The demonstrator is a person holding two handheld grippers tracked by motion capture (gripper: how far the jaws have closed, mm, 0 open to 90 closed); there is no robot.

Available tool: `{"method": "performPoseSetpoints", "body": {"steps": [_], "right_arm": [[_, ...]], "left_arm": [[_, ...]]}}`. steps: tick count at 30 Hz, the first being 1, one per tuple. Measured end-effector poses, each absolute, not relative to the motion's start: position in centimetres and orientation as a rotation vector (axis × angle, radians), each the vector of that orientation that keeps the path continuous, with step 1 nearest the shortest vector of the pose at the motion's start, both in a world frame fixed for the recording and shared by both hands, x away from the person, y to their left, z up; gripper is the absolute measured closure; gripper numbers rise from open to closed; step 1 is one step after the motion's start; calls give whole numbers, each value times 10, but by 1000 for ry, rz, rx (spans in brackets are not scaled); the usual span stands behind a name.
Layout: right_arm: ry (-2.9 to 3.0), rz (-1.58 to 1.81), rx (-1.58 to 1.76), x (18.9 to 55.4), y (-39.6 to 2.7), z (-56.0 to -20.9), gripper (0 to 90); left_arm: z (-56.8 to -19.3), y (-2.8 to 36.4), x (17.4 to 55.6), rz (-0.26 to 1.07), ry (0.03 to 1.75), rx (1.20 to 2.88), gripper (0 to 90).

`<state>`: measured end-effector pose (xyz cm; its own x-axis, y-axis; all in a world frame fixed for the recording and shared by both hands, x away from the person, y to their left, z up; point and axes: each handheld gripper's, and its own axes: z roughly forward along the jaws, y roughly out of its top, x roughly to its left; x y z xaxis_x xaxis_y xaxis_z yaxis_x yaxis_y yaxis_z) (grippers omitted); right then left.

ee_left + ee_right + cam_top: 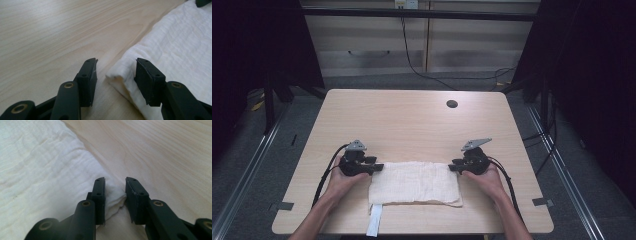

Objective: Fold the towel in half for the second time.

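A white cloth (414, 182) lies folded in a flat rectangle near the table's front edge. My left gripper (379, 167) rests at its far left corner. In the left gripper view the gripper (116, 67) stands open, with the rolled corner of the cloth (180, 45) in the gap, against the right jaw and apart from the left jaw. At the cloth's far right corner is my right gripper (453, 166). In the right gripper view the gripper (115, 187) has its jaws apart around a bunched corner tip of the cloth (37, 170).
The pale wood table (412, 120) has a dark cable hole (452, 104) at the back right. A white strip (375, 220) hangs over the front edge below the cloth. Grey tape marks (284, 205) sit at both front corners. Dark curtains and metal rails flank the table.
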<state>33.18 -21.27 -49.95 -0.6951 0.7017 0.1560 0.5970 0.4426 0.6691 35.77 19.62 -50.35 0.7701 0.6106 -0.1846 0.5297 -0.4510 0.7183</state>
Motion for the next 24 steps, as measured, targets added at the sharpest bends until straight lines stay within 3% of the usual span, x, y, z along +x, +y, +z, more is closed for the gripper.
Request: {"method": "performPoseSetpoints", "body": {"steps": [9, 14, 24], "right_arm": [[2561, 1098, 1125, 331, -209, -500, 857], [2565, 1119, 1135, 332, -210, -500, 873], [2554, 1189, 1137, 330, -212, -496, 876]], "left_arm": [[-503, 195, 355, 161, 805, 2177, 548], [-501, 194, 351, 203, 776, 2226, 566], [-503, 196, 350, 156, 784, 2195, 795]]}}
